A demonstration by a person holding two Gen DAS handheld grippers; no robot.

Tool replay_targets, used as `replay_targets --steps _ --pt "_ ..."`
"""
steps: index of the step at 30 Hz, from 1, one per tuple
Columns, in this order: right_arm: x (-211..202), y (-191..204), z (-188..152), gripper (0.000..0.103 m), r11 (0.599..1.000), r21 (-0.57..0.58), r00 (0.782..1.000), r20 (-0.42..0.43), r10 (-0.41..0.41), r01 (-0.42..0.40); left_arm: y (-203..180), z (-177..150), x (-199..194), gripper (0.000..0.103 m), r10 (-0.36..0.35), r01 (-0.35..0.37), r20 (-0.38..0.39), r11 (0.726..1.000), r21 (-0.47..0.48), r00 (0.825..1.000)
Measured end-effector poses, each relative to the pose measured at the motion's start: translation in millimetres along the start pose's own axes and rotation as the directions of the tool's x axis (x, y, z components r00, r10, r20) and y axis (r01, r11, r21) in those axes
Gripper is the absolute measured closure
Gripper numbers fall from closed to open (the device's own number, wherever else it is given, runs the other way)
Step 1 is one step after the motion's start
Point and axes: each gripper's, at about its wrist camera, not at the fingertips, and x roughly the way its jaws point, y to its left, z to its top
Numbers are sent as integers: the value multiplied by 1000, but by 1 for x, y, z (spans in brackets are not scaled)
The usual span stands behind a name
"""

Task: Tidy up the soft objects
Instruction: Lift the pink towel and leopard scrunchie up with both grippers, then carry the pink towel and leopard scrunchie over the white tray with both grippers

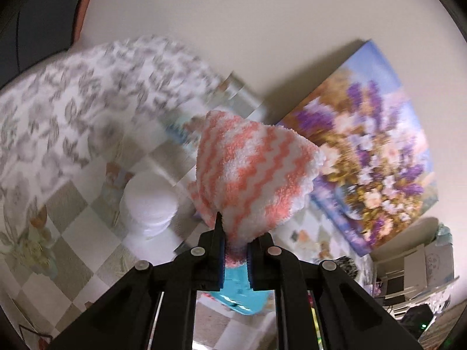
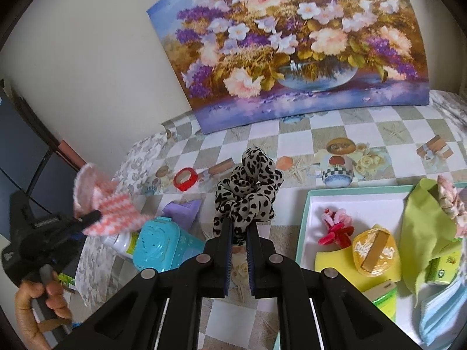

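Grippers are both gripping soft things above the checkered tablecloth (image 2: 294, 145); the left gripper (image 1: 235, 237) is clamping a fuzzy pink-and-white striped sock (image 1: 248, 172) between nearly closed jaws, and the sock is bulging up and forward past the fingertips, clear of the table; in the right wrist view the same left gripper (image 2: 87, 218) is showing at the left side with the sock (image 2: 108, 208) fanning out of it, a hand (image 2: 38, 306) wrapping its handle near the table's left edge; the right gripper (image 2: 239, 227) is pinching a leopard-print scrunchie (image 2: 248, 186) with its jaws drawn close together, the scrunchie standing bunched above the fingers and lifted off the cloth.

Behind, a flower painting (image 2: 292, 43) is leaning against the wall at the table's back edge; a red tape roll (image 2: 186, 178) is lying on the cloth in front of it, toward the left; a turquoise box (image 2: 163, 245) is sitting just beside the left gripper, near the front left, with a purple cloth (image 2: 182, 208) just behind it; a shallow white tray (image 2: 312, 195) with a mint rim is lying along the right side, holding a red and pink pipe-cleaner flower (image 2: 335, 227), a round yellow packet (image 2: 373, 252), a green cloth (image 2: 420, 218) and a stack of blue face masks (image 2: 443, 312) at its near right corner; in the left wrist view a stack of white cotton pads (image 1: 149, 201) is resting on the cloth left of the sock, blurred.
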Motion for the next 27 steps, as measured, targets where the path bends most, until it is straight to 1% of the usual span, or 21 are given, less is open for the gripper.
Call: replay_targets --steps 3,8,12,16,20,24,26,27 --pt "-10 -1 1 94 1000 -4 1000 16 -8 8 -18 1 -13 92 -33 32 28 999 35 999" --pt "-25 -9 1 94 999 -10 999 31 -37 38 -52 -8 -24 92 -91 86 34 990 110 995" --pt "-36 -22 0 94 998 4 997 34 -62 62 -79 -22 -24 92 -120 116 10 978 171 993" --pt "-47 -42 -2 94 994 39 994 29 -107 106 -105 -40 -19 92 -150 156 -40 961 228 988" --pt "-65 -74 -2 94 976 96 980 23 -199 196 -138 -64 -11 92 -177 202 -108 932 302 978" --pt "-80 -115 -5 94 943 175 958 -10 -286 283 -176 -97 -1 91 -184 247 -189 886 393 964" --pt "-87 -137 -8 94 921 216 945 -31 -325 324 -193 -115 6 91 -187 276 -239 861 427 953" --pt "-89 -145 -9 94 914 230 941 -39 -335 335 -203 -127 11 91 -187 297 -273 845 446 944"
